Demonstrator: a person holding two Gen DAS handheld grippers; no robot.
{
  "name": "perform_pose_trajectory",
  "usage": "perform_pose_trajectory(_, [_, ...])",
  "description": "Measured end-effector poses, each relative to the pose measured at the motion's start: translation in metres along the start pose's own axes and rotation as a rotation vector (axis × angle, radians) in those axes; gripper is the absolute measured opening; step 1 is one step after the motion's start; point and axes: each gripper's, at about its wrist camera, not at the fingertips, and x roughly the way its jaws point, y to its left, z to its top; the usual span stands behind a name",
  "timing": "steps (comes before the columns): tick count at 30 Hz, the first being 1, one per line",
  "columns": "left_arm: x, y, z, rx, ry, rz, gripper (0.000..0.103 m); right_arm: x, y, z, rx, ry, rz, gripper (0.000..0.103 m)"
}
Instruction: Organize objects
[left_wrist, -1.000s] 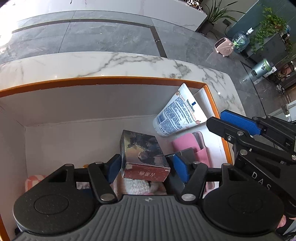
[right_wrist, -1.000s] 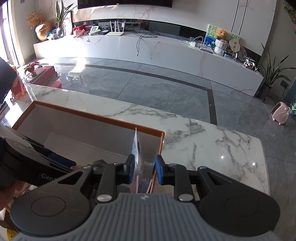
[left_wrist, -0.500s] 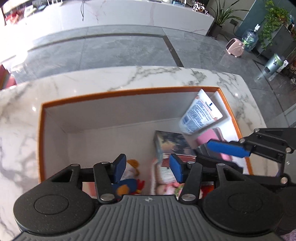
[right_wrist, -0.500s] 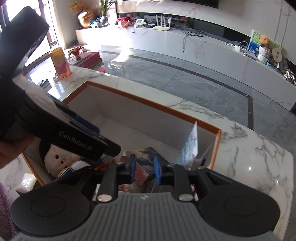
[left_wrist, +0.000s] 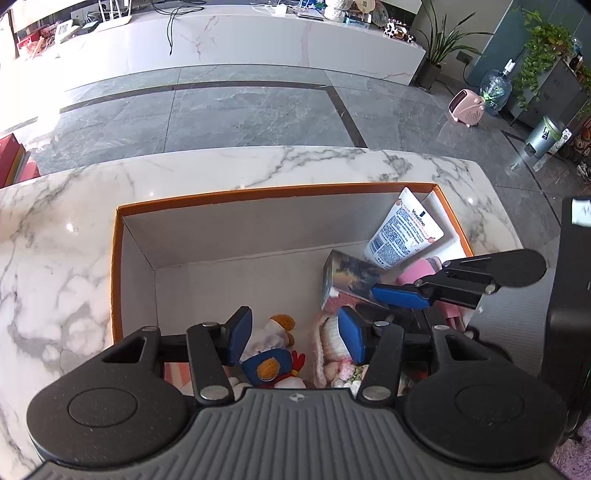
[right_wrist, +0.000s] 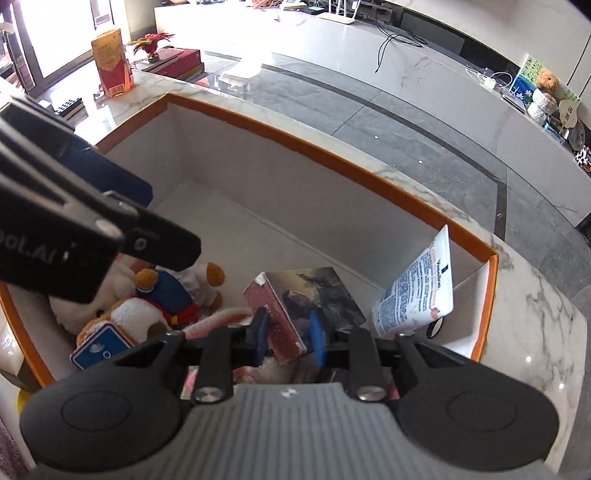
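A white carton with an orange rim (left_wrist: 258, 192) stands on the marble table. A dark picture box (left_wrist: 347, 273) (right_wrist: 314, 291) lies tilted in its right half. A white Vaseline tube (left_wrist: 402, 232) (right_wrist: 421, 291) leans in the far right corner. A plush duck (left_wrist: 273, 354) (right_wrist: 166, 291) lies at the near left. My left gripper (left_wrist: 295, 332) hangs open above the duck with nothing between its fingers. My right gripper (right_wrist: 288, 336) hovers over the picture box's near end. Its jaws are drawn to a narrow slit and grip nothing. One blue pad (left_wrist: 400, 297) shows in the left wrist view.
Also in the carton are a pink item (left_wrist: 421, 269), a pink knitted toy (left_wrist: 332, 343) and a blue card (right_wrist: 99, 349). The carton's far left floor is bare. On the table (left_wrist: 55, 258) beyond it are an orange packet (right_wrist: 110, 62) and red boxes (right_wrist: 177, 61).
My left gripper let go of the picture box and drew up and back; the box now lies in the carton. My right gripper released the tube, which leans in the corner, and sank over the picture box.
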Motion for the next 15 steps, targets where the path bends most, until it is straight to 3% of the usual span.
perform_pose_trajectory(1, [-0.001,0.001,-0.001,-0.003,-0.003,-0.002,0.061,-0.002,-0.003,0.002,0.017,-0.002,-0.003,0.000])
perform_pose_trajectory(6, [0.001,0.007,-0.001,-0.017,-0.003,-0.009,0.061,-0.009,-0.020,0.016,0.103,-0.024,-0.001,0.000])
perform_pose_trajectory(9, [0.004,0.009,-0.002,-0.028,-0.004,-0.007,0.061,-0.008,-0.014,0.019,0.090,-0.013,0.027,0.011])
perform_pose_trajectory(10, [0.004,0.011,-0.002,-0.030,-0.006,-0.002,0.061,-0.005,-0.008,0.020,0.075,-0.005,0.030,0.026])
perform_pose_trajectory(12, [0.004,0.014,-0.003,-0.031,-0.012,0.014,0.061,0.000,0.000,0.018,0.049,0.003,0.020,0.046])
perform_pose_trajectory(15, [0.003,0.018,-0.004,-0.031,-0.020,0.034,0.061,0.013,0.012,0.016,0.020,0.025,-0.019,0.049])
